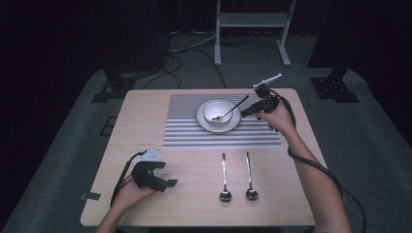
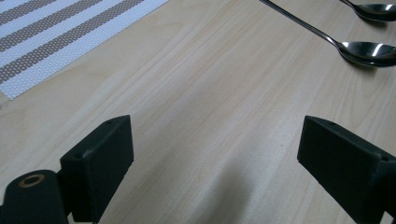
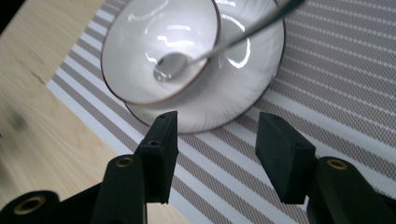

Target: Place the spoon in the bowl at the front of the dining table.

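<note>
A dark room with a grey carpeted floor surrounds a pale wooden tabletop [image 1: 145, 116], and a striped placemat [image 1: 184, 136] covers its far middle. On the placemat sits a white plate [image 1: 204, 124] with a white bowl [image 1: 217, 109] on it. A spoon [image 1: 232, 108] rests in the bowl, its scoop down in the bottom and its handle leaning over the rim, rising up and away toward the right tool [image 1: 250, 111]. Its long axis runs on a slant from the bowl's middle to the right and far side.

Two more spoons [image 1: 224, 177] lie side by side on the bare wood nearer the person, handles pointing toward the placemat, scoops toward the near edge.

The right tool sits just beside the handle end of the spoon in the bowl, jaws parted with nothing between them. The left tool [image 1: 170, 183] rests low over bare wood at the near left, jaws wide apart and empty.

The spoon looks like polished metal: stiff, light and likely slippery, so it could twist between the pads. The raised handle, clear of the rim, seems the best place to take hold. The bowl and plate look like glazed ceramic, breakable if knocked.
</note>
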The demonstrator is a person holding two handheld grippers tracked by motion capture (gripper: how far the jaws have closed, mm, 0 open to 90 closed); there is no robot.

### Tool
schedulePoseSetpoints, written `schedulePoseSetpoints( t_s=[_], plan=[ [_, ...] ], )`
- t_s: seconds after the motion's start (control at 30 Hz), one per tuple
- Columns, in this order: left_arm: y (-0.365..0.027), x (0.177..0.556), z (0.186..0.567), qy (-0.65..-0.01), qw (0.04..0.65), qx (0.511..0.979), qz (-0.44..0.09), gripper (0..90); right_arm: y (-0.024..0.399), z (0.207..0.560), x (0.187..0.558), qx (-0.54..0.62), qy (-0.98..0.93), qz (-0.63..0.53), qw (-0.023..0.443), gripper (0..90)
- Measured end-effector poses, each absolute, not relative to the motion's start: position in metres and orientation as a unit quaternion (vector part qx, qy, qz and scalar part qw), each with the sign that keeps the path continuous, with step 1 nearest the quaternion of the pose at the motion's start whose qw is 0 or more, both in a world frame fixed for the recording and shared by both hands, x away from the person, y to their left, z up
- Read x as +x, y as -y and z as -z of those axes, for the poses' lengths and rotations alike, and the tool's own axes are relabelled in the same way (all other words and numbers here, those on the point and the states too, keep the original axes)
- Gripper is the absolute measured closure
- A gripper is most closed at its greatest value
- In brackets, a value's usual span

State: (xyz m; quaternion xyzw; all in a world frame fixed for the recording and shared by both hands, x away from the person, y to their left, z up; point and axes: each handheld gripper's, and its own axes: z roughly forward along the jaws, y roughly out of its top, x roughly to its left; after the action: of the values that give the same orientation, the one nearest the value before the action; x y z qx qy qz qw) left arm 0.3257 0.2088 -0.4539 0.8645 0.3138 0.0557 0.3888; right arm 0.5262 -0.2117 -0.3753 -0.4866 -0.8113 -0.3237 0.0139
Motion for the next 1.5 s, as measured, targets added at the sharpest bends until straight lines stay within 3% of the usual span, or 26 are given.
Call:
schedulePoseSetpoints(
  t_s=[1.5],
  plan=[
    [-0.218, 0.328, 0.454, -0.331, 0.389, 0.858, -0.058, 9.4, 0.242, 0.420, 0.447, -0.454, 0.815, 0.357, 0.060, 37.1]
  ],
)
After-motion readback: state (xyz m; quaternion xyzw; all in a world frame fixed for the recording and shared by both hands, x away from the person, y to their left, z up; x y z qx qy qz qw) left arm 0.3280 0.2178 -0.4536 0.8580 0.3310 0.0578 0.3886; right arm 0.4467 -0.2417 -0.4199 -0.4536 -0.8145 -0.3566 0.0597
